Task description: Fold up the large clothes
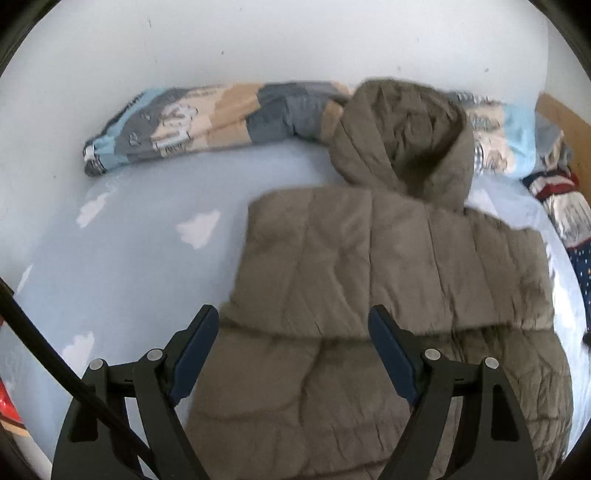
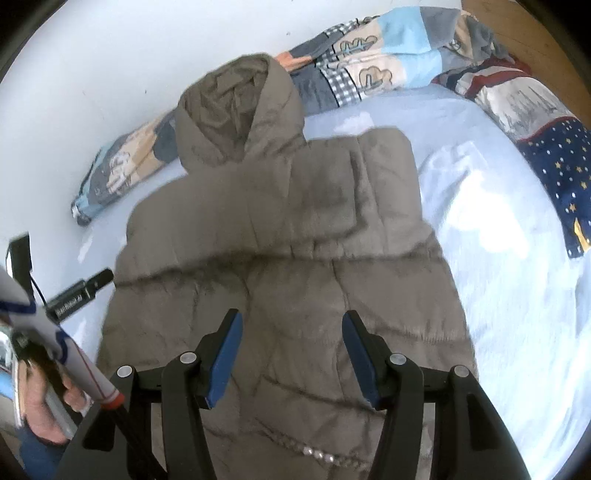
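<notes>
A large olive-brown puffer jacket (image 1: 369, 280) lies flat on the light blue bed, its hood (image 1: 406, 136) pointing toward the wall and both sleeves folded across the chest. It also shows in the right wrist view (image 2: 288, 236) with its hood (image 2: 236, 110) at the top. My left gripper (image 1: 293, 321) is open and empty, hovering above the jacket's lower body. My right gripper (image 2: 291, 325) is open and empty, above the jacket's lower middle. A beaded trim (image 2: 317, 452) shows near the hem.
A rolled patchwork quilt (image 1: 207, 118) lies along the white wall behind the hood. A star-patterned blanket (image 2: 554, 147) sits at the right by a wooden headboard (image 2: 524, 33). The blue sheet (image 1: 122, 251) stretches left of the jacket. The other hand-held gripper (image 2: 79, 291) shows at the left.
</notes>
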